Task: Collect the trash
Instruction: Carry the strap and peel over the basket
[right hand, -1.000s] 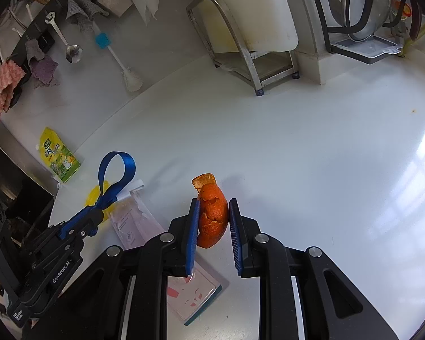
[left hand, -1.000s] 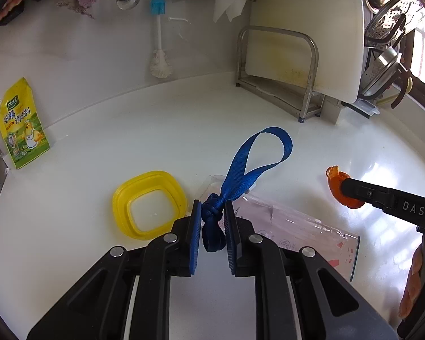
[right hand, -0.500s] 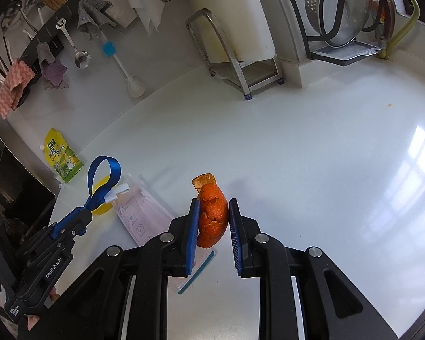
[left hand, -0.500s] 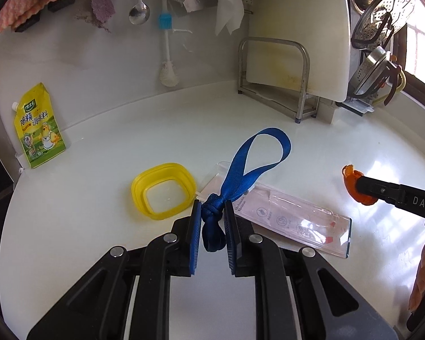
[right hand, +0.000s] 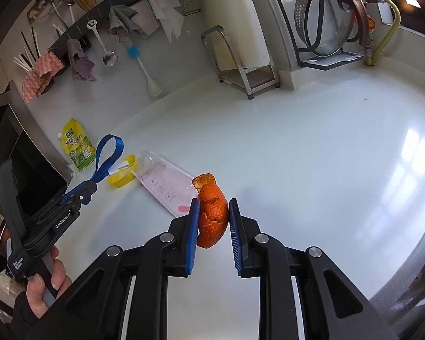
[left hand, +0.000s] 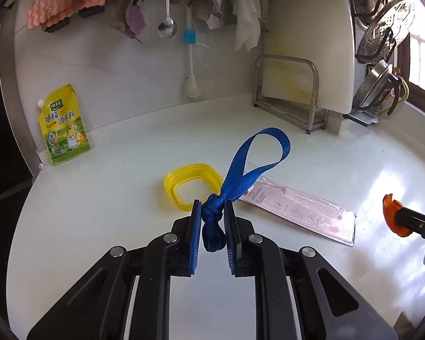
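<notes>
Two loads carried | left gripper (left hand: 211,212) clamped on blue strap (left hand: 242,173) knot, frame centre | right gripper (right hand: 212,214) clamped on orange peel (right hand: 211,214), centre | plastic packet (left hand: 300,209) and yellow ring (left hand: 191,186) lie on counter (right hand: 311,153) | advice: keep both grips firm and level until over a bin, none visible.

On the table (left hand: 113,198): ring lid (left hand: 192,185) left of flat plastic packet (left hand: 297,212), touching or nearly so. Behind these, far left against the wall, seasoning pouch (left hand: 63,126) standing upright. Far right at the back, metal rack (left hand: 289,90) holding upright cutting board (left hand: 306,36). Above the table, between left tongs (left hand: 212,218), knotted strap (left hand: 240,175); to the right, between right tongs (right hand: 212,218), peel (right hand: 212,215).
</notes>
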Demonstrator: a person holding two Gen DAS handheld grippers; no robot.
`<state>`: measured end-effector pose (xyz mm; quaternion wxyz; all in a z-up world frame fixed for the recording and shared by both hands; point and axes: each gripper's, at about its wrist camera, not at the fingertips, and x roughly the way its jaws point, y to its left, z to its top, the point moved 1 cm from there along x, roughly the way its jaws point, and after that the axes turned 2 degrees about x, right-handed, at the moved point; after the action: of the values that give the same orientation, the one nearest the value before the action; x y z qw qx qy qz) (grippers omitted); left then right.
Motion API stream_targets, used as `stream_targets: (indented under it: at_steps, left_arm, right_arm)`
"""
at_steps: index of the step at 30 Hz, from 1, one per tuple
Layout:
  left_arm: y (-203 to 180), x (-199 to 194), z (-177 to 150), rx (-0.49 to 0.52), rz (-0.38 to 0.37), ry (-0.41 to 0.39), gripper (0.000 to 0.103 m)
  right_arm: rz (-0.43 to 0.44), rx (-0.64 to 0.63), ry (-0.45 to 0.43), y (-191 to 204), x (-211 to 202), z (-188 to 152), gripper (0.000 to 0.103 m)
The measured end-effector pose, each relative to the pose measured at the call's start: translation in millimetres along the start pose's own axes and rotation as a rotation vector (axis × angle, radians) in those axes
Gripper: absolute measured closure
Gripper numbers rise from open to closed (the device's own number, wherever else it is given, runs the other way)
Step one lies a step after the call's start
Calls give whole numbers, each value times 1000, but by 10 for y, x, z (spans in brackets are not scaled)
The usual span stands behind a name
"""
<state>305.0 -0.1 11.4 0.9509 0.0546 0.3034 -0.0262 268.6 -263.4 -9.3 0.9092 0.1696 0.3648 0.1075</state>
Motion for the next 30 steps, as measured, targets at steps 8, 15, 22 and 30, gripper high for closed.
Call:
stream_targets:
  at_steps: [8, 15, 22, 30]
  left_arm:
    - [-60, -626, -136, 17, 28, -71, 87]
    - [-260, -1171, -411, 58, -40, -86, 87]
    - [-283, -1580, -878, 65, -50, -65, 87]
    - [-336, -1862, -1249, 68, -73, -34, 87]
  right_arm:
    - [-69, -7, -77, -3, -542, -257, 83]
    - [-135, -57, -132, 236, -979, -674, 83]
    - [-212, -28, -140, 353, -1346, -1175, 83]
    - [-321, -85, -142, 497, -1656, -1690, 83]
